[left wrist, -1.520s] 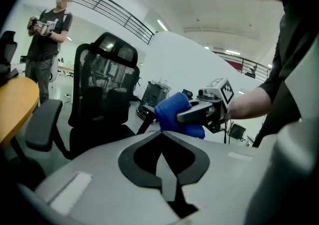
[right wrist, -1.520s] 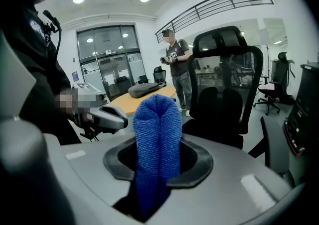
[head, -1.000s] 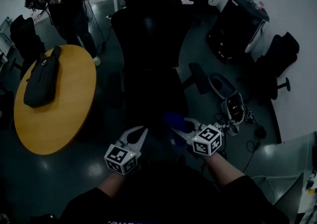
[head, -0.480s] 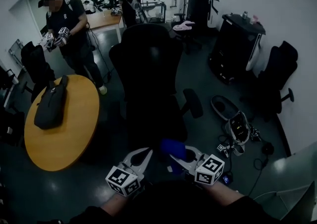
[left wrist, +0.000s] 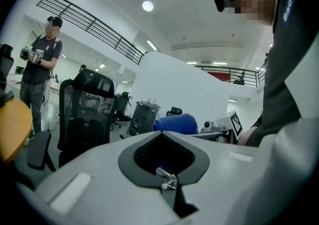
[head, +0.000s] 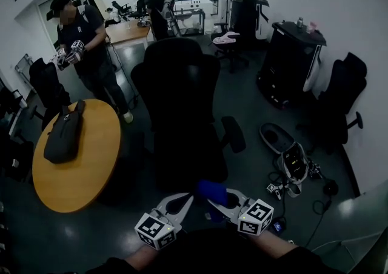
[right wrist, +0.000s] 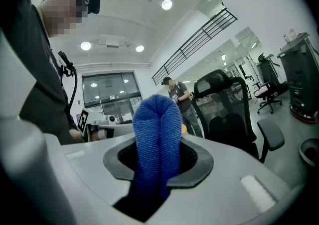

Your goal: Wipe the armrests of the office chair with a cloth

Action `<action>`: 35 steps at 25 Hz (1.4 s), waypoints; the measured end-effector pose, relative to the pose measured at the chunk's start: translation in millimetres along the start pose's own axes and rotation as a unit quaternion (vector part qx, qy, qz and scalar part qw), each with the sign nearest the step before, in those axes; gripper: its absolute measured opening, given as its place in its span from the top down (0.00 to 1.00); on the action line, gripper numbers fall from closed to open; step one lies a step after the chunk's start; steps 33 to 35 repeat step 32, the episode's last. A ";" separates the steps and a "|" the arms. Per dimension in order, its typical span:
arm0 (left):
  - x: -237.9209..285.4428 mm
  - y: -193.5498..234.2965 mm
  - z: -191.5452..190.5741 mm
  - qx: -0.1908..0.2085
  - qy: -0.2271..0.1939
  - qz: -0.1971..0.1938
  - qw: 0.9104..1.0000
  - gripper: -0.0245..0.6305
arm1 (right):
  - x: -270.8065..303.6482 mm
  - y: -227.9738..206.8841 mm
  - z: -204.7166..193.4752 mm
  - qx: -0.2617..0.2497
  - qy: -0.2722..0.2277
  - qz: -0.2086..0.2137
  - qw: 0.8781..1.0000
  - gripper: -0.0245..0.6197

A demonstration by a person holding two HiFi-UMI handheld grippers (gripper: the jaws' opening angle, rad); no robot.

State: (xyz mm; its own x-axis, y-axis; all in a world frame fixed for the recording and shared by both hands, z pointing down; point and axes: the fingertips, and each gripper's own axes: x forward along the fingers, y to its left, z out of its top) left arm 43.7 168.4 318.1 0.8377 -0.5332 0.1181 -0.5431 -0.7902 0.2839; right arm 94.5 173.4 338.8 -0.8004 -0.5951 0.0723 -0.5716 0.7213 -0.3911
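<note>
Head view: a black mesh-backed office chair stands in the middle of the dark floor, its back towards the room and its seat towards the wearer. Its padded right armrest juts out clearly (the left one is lost in shadow). Low in the frame, the left gripper and the right gripper hover side by side just short of the seat's front edge. A folded blue knitted cloth sticks out of the right one, touching neither armrest. To the left, a round wooden table carries a long black bag, and a person in dark clothes stands beyond it holding marker cubes.

Left gripper view: the two grey jaws meet at their tips with nothing between them; the chair stands ahead to the left, and the blue cloth shows just beyond the jaws.

Right gripper view: the jaws are clamped on the cloth, which rises upright from between them as a doubled fold; the chair and its armrest lie to the right, apart from the cloth
</note>
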 end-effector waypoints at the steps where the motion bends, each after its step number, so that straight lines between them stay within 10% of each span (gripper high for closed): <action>1: 0.4 -1.0 0.4 0.001 0.000 0.000 1.000 0.94 | -0.1 0.9 0.7 -0.001 0.001 0.002 1.000 0.76; 35: -15.4 -5.6 -7.3 0.025 0.006 0.018 1.000 0.94 | 6.9 18.6 -11.5 -0.014 0.024 0.028 0.999 0.76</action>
